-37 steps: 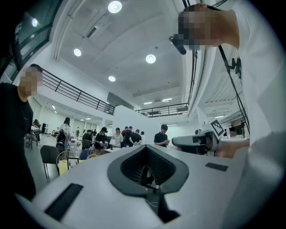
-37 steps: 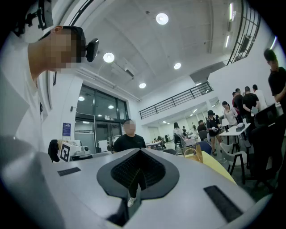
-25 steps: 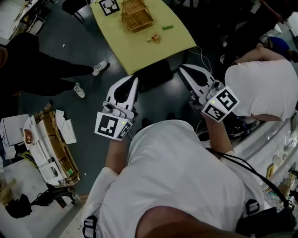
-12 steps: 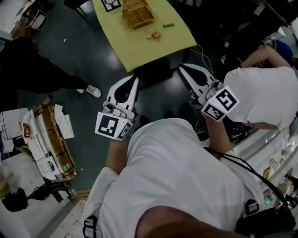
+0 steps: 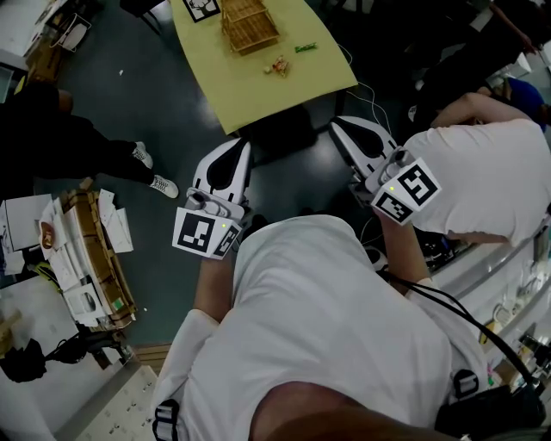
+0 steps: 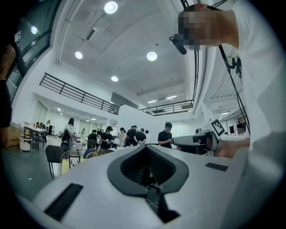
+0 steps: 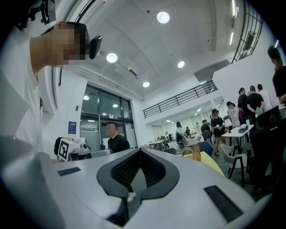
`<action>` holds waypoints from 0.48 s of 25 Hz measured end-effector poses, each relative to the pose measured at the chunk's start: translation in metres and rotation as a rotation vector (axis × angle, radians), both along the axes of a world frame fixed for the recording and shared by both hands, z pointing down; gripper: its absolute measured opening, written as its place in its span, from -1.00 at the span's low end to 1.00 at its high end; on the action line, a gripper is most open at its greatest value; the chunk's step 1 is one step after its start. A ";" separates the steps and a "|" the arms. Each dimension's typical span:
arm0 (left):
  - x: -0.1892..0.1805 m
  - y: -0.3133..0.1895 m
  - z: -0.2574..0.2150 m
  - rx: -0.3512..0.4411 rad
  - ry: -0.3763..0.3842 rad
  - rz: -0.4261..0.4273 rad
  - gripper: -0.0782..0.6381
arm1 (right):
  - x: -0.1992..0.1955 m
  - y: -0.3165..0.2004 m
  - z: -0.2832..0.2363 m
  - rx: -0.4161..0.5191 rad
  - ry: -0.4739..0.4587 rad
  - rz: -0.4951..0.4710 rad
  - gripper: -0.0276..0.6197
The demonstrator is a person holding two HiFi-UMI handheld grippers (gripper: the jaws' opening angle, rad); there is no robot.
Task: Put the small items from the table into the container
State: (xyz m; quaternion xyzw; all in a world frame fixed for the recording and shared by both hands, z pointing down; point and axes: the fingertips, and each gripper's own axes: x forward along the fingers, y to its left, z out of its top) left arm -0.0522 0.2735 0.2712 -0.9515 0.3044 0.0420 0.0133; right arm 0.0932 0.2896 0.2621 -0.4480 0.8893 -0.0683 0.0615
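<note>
The person is holding the left gripper (image 5: 239,145) and right gripper (image 5: 337,126) out, both pinched closed on nothing. The small items (image 5: 277,65) are lying on the yellow table (image 5: 258,95) near the wicker basket (image 5: 250,24), well ahead. I think reaching them is coming first, then opening one gripper.

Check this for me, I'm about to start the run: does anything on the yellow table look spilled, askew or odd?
Nothing stands out. The woven wooden basket stands upright on the yellow table, and the small tan items and small green piece lie beside it on the tabletop.
</note>
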 end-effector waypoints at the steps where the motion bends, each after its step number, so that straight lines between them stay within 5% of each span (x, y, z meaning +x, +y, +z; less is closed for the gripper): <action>1: 0.003 0.002 0.002 -0.001 0.000 -0.006 -0.76 | 0.003 0.002 0.003 -0.001 0.008 -0.004 -0.87; 12: 0.006 0.012 0.008 -0.009 0.010 -0.039 -0.76 | 0.011 0.012 0.010 -0.008 0.007 -0.023 -0.87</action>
